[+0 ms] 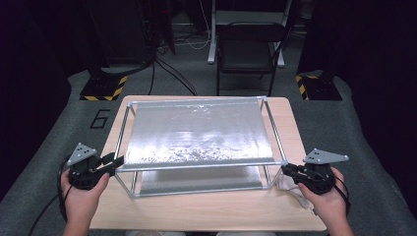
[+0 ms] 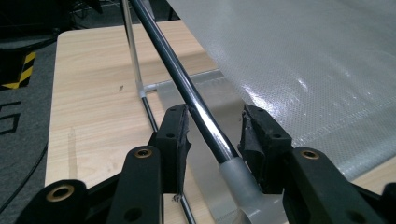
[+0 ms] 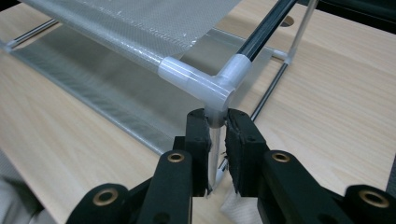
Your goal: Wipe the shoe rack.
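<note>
A two-tier rack of metal tubes with silvery mesh shelves stands on the wooden table. My left gripper is at its front left top corner. Its jaws are open, one on each side of the dark side bar just past the clear corner connector, with gaps on both sides. My right gripper is at the front right corner. There it is shut on the upright post directly under the white corner connector.
The rack covers most of the table; bare wood shows along the front edge and both sides. A lower shelf lies just above the tabletop. Beyond the table stand a black folding chair and stands with yellow-black bases.
</note>
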Action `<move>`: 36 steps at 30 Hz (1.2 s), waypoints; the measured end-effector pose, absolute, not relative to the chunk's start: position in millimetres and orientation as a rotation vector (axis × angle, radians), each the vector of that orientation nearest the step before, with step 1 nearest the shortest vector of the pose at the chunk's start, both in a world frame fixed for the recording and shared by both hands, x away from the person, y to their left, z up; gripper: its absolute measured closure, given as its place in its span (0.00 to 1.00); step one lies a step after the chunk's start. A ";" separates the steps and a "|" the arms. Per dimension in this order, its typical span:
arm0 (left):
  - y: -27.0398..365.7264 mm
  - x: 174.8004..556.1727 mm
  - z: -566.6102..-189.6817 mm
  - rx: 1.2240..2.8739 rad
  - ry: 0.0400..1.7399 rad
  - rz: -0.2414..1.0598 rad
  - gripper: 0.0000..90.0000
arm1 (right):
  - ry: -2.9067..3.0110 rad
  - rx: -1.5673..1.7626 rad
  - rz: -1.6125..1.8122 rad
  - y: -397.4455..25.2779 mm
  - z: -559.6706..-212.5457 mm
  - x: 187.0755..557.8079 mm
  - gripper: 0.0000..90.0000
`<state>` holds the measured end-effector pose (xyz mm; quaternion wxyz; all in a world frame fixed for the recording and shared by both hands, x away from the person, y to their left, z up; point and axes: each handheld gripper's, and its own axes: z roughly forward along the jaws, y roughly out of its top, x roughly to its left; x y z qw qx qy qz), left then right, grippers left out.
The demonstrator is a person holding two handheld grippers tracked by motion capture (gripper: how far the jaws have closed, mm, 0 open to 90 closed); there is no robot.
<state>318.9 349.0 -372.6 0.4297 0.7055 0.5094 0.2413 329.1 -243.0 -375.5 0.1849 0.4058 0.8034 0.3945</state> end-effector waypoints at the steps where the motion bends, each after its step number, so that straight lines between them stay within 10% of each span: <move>1: 348.7 318.2 -373.1 1.745 1.262 0.603 0.68 | 2.269 1.146 1.110 -243.3 -375.2 331.8 0.88; 36: 322.8 291.0 -371.8 1.742 1.152 0.507 0.65 | 2.244 1.131 1.215 -209.0 -364.8 352.0 0.66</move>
